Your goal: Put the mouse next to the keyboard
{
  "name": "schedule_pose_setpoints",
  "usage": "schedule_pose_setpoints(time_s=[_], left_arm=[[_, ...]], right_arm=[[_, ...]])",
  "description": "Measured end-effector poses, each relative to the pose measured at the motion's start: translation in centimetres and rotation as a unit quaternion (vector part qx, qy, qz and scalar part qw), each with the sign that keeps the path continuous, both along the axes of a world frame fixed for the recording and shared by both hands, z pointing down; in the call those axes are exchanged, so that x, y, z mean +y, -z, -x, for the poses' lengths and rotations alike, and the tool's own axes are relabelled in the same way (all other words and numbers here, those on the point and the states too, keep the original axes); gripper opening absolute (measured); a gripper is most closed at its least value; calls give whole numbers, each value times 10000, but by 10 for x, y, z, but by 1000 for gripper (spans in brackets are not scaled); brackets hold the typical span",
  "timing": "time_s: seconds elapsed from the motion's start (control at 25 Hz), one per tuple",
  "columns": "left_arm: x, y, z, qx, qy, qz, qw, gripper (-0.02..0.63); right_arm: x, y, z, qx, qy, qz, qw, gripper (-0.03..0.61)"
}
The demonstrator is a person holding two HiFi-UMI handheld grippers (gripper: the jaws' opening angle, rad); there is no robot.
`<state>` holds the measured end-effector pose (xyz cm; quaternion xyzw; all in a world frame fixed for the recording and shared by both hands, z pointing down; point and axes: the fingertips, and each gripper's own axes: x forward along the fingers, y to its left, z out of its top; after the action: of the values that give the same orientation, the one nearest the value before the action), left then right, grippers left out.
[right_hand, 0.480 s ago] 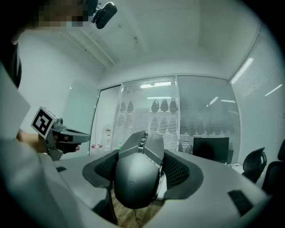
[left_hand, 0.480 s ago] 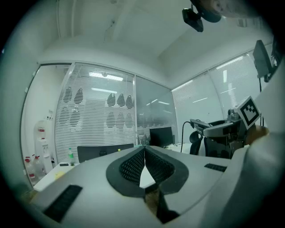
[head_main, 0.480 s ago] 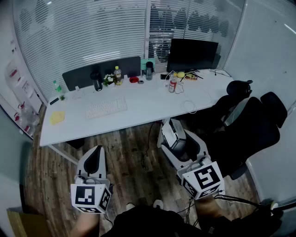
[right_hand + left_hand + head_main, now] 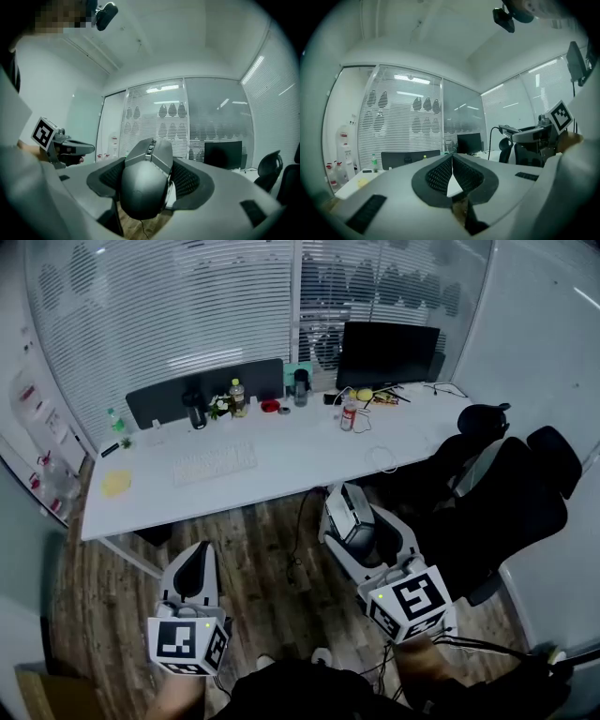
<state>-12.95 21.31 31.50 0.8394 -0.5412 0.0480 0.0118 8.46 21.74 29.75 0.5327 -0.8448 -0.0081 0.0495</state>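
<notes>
A white keyboard (image 4: 214, 463) lies on the left half of the long white desk (image 4: 281, 465), far ahead of both grippers. My right gripper (image 4: 349, 514) hovers over the wooden floor in front of the desk, shut on a grey mouse (image 4: 354, 521). In the right gripper view the mouse (image 4: 144, 185) fills the space between the pads of the right gripper (image 4: 151, 157), nose pointing away. My left gripper (image 4: 194, 566) hangs at lower left, shut and empty; in the left gripper view the left gripper (image 4: 452, 161) has its pads meeting.
A black monitor (image 4: 389, 354) stands at the desk's back right, with bottles (image 4: 237, 395), a can (image 4: 348, 415) and cables near it. A yellow pad (image 4: 116, 483) lies at the desk's left. Black office chairs (image 4: 511, 493) crowd the right side.
Almost nothing has changed: the left gripper has drifted very slightly right and down. The right gripper still holds the mouse in the same place.
</notes>
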Motion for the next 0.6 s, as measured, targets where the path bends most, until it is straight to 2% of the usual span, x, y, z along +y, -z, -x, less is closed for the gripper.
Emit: schedule_pose_setpoints(time_s=[0.36,0.6], left_arm=[[-2,-10,13,-53,12,97,9999,31],[-14,-13,37,-70,136,128,9998,31]], right_arm=[[-9,-7,9,-38,-47,133,9999,304],[-16,-8,28,29,-102,144,9998,304]])
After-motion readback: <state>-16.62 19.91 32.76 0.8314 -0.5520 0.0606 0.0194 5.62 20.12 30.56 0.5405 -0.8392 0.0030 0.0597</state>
